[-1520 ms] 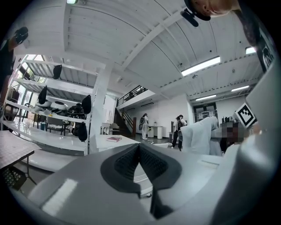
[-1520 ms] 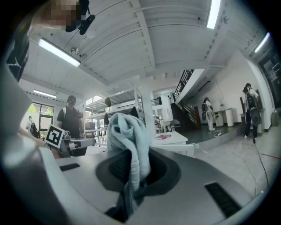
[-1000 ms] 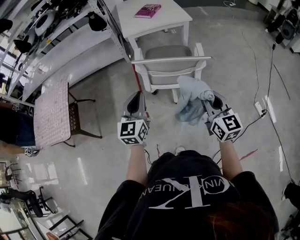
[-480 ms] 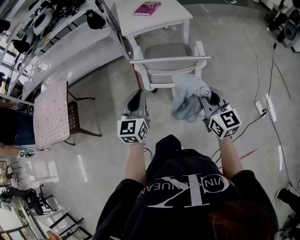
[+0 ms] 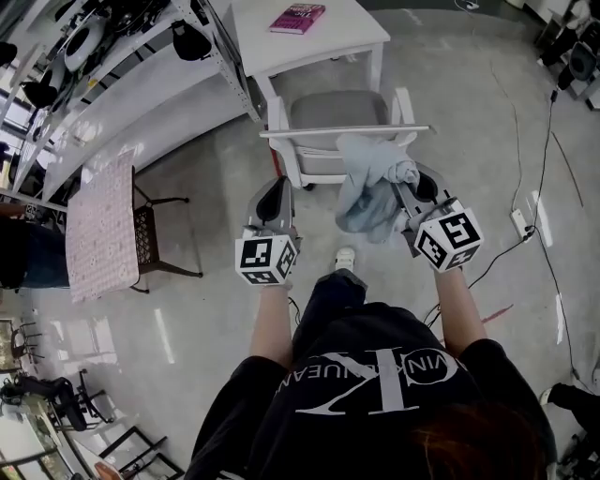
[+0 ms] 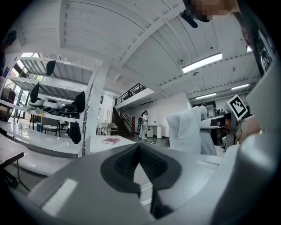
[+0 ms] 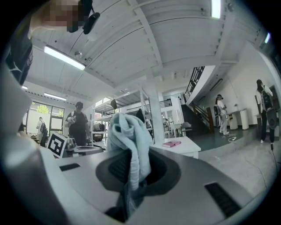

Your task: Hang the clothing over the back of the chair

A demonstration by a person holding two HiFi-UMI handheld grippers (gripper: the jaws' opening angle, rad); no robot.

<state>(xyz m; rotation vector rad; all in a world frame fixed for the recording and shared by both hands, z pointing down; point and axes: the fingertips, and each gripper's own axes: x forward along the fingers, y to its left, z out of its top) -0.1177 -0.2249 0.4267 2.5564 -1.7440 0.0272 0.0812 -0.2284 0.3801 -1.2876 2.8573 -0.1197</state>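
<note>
Holding the clothing [image 5: 366,192] is the right gripper [image 5: 407,197]: its jaws are narrow and clamped on a fold of the light blue fabric. In the right gripper view the cloth bunches up above the pads and a darker tail of it hangs below them. In the head view the rest droops off the tip toward the left gripper's side.

The left gripper [image 5: 276,192] has its jaws together with the pad tips meeting and nothing between them. Both grippers point level and sit side by side, well apart.

The chair [image 5: 347,131] sits just ahead of both tips with its back rail nearest them, more in front of the right gripper. The top of the clothing overlaps that rail in the head view. It may be touching the rail or only held above it, hard to tell from this angle. No part of it drapes over the far side.

Beyond the chair is a white table [image 5: 352,37] with a pink book [image 5: 297,19] on it. Off to the left gripper's outer side stands a small table with a patterned cover [image 5: 101,225]. A metal shelf rack [image 5: 141,56] is ahead of it.
</note>
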